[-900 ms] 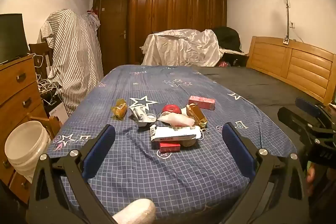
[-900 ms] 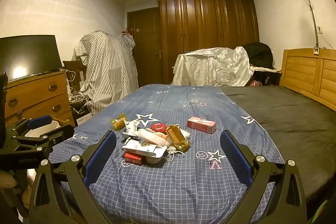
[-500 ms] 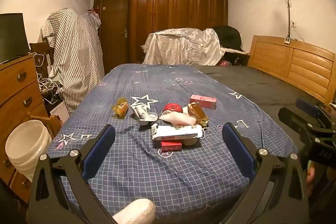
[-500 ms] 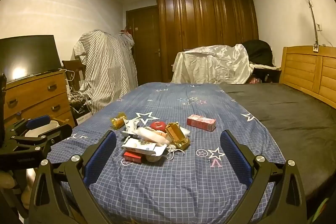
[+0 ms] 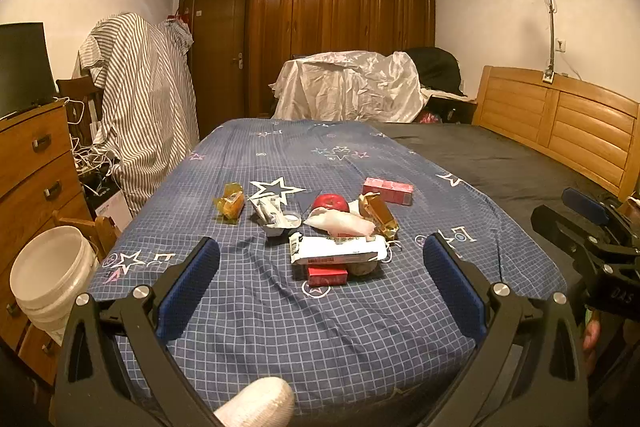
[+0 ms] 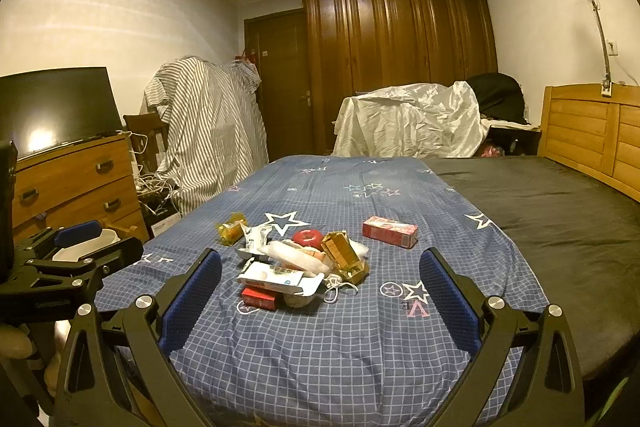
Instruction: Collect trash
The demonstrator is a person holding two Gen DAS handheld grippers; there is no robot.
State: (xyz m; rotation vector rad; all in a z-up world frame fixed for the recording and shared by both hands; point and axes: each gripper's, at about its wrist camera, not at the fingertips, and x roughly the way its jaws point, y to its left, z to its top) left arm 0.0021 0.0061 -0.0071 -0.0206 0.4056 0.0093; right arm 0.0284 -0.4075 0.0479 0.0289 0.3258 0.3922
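While both the left gripper [image 5: 320,283] and right gripper [image 6: 320,287] hang wide apart and empty, the trash pile [image 5: 336,227] lies on the bed [image 5: 280,307] just ahead of them.

Both views look from the foot edge of the bed [image 5: 340,307], low and tilted slightly down, toward the wardrobe [image 5: 340,27] on the far wall. The left wrist view sits further left, with the white bucket [image 5: 48,279] and drawers at its left edge and the right gripper [image 5: 588,223] at its right edge. The right wrist view sits further right, catching the left gripper [image 6: 80,243] at its left edge. The 2 views share the litter pile [image 6: 304,267] at middle distance, the blue star sheet, wardrobe and headboard [image 6: 592,131].
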